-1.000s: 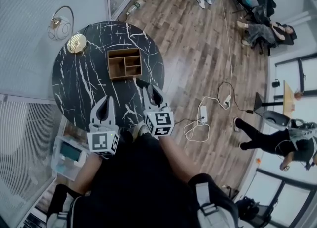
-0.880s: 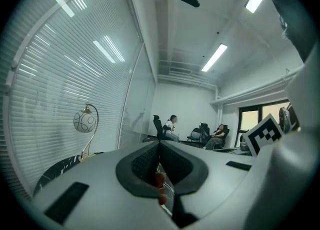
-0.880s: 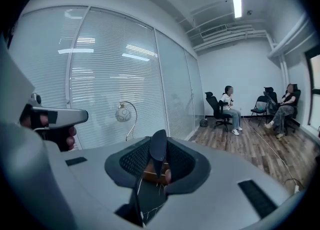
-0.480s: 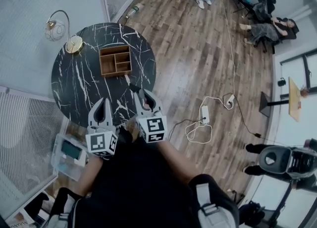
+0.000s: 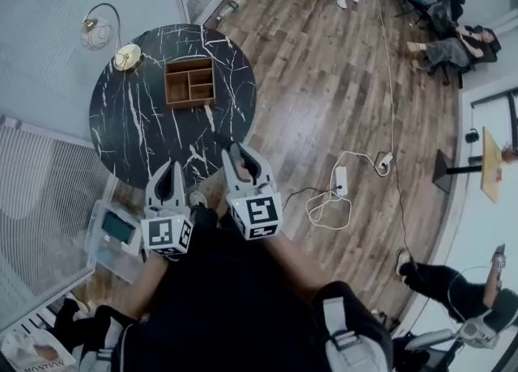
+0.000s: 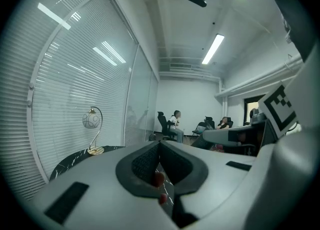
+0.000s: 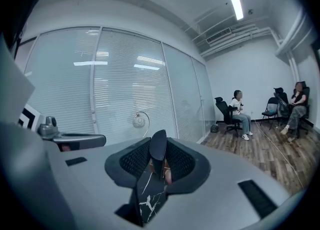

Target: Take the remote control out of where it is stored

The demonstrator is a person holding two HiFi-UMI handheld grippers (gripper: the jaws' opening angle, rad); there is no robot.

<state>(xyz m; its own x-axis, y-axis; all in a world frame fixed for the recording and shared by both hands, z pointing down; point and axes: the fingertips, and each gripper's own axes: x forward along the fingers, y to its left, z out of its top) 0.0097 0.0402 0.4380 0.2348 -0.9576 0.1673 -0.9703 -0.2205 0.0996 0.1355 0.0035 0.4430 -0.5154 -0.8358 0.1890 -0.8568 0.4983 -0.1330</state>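
A slim black remote control (image 7: pixel 158 148) stands on edge between the jaws of my right gripper (image 7: pixel 159 160), which is shut on it. In the head view my right gripper (image 5: pixel 235 152) hovers over the near edge of the round black marble table (image 5: pixel 133 132), with the remote hard to pick out against the dark top. The wooden organiser (image 5: pixel 190 82) sits near the table's far side, and its compartments look empty. My left gripper (image 5: pixel 168 170) is beside the right one at the table's edge, its jaws together and holding nothing (image 6: pixel 160 145).
A gold-based lamp (image 5: pixel 123 57) with a glass globe stands at the table's far left. On the floor lie a white box (image 5: pixel 113 237) at the left and a power strip with cables (image 5: pixel 336 180) at the right. People sit on chairs (image 5: pixel 437 6) across the wooden floor.
Both grippers have drawn back from the organiser toward the table's near edge, the right one still holding the remote. The table and organiser now lie farther off in the head view.
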